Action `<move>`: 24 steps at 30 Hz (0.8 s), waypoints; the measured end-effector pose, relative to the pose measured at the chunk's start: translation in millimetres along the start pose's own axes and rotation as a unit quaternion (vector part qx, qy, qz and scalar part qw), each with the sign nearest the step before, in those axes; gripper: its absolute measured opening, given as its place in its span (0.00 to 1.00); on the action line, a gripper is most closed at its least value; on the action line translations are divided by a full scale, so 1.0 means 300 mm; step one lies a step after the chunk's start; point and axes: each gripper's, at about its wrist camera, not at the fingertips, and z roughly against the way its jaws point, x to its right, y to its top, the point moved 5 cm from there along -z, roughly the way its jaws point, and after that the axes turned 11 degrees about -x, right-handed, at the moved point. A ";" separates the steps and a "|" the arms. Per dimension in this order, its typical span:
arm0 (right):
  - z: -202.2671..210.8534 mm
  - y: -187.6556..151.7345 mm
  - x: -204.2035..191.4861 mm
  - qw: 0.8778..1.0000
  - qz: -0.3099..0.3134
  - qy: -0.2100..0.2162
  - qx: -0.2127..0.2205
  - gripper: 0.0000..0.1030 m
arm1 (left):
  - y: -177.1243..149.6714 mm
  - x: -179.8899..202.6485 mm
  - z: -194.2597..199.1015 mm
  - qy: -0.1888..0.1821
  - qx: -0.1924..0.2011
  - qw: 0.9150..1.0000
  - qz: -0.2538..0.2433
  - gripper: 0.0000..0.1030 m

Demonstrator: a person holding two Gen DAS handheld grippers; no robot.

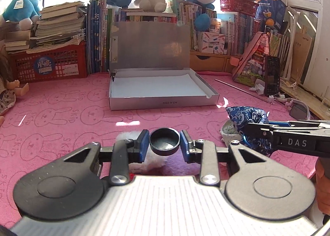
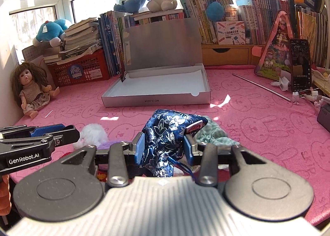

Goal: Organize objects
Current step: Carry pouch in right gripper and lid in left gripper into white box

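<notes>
Two grippers, each holding one thing: left (image 1: 164, 143) a black cap (image 1: 164, 142), right (image 2: 164, 149) a blue pouch (image 2: 165, 132).

The blue brocade pouch (image 2: 167, 132) hides most of the mint cloth (image 2: 214, 135) behind it.

Counter (image 2: 257, 124): covered by pink cloth with rabbit outline print. Directly on it:
- open silver flat box (image 2: 156, 97), lid upright, at centre rear
- red crate (image 2: 82, 71) holding stacked books, rear left
- doll (image 2: 31, 89) seated at far left edge
- thin metal rod (image 2: 262, 87), right of box
- phone (image 2: 300, 64) standing upright at right
- white fluffy item (image 2: 92, 132) and pale green cloth (image 2: 212, 135) near front
</notes>
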 end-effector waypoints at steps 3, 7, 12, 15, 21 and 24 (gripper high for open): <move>-0.023 0.033 0.024 1.000 -0.011 0.007 -0.005 0.42 | 0.053 -0.024 -0.037 0.003 0.000 1.000 0.005 0.37; -0.048 0.080 0.054 1.000 -0.016 0.010 -0.006 0.43 | 0.128 -0.055 -0.096 0.002 -0.003 1.000 0.013 0.37; -0.085 0.155 0.088 1.000 -0.018 0.010 -0.008 0.43 | 0.209 -0.089 -0.168 0.003 -0.010 1.000 0.022 0.37; -0.115 0.201 0.109 1.000 -0.020 0.011 -0.012 0.43 | 0.256 -0.115 -0.217 0.003 -0.017 0.999 0.032 0.37; -0.191 0.296 0.136 1.000 -0.013 0.011 -0.020 0.43 | 0.337 -0.163 -0.327 0.011 -0.038 0.998 0.041 0.37; -0.244 0.339 0.147 0.999 -0.014 0.014 -0.031 0.43 | 0.375 -0.190 -0.386 0.015 -0.051 0.997 0.051 0.37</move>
